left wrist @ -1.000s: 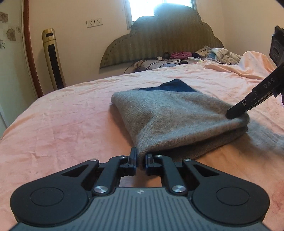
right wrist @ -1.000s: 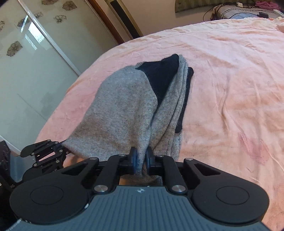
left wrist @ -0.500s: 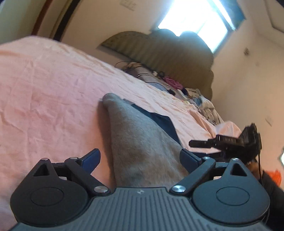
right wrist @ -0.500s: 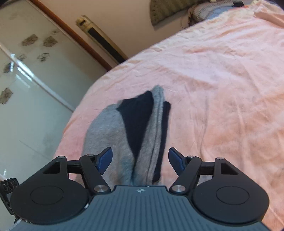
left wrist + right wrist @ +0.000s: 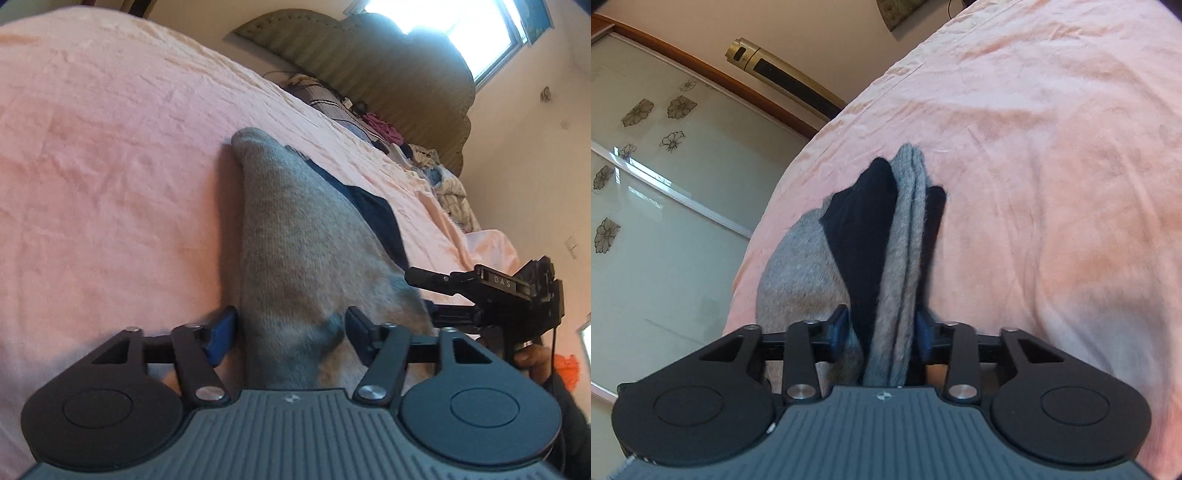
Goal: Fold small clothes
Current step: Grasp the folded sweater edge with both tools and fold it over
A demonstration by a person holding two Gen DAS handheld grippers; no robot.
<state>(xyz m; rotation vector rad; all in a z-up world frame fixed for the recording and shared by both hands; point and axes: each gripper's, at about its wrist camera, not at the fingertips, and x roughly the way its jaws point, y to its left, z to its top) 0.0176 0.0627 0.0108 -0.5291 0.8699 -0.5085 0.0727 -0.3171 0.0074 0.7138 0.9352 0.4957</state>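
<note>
Grey knit garment [image 5: 295, 251] with a navy-black panel, centre frame, on a pale pink bed sheet [image 5: 110, 166]; olive headboard [image 5: 369, 74] upper right; black claws carry blue pads [image 5: 838, 328].

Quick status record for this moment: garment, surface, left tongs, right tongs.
garment: folded grey sweater with dark navy part, lying flat
surface: pink bedsheet
left tongs: open, jaws either side of the sweater's near edge
right tongs: open, jaws straddling the stacked layers, contact unclear
background: clothes pile near the headboard
</note>
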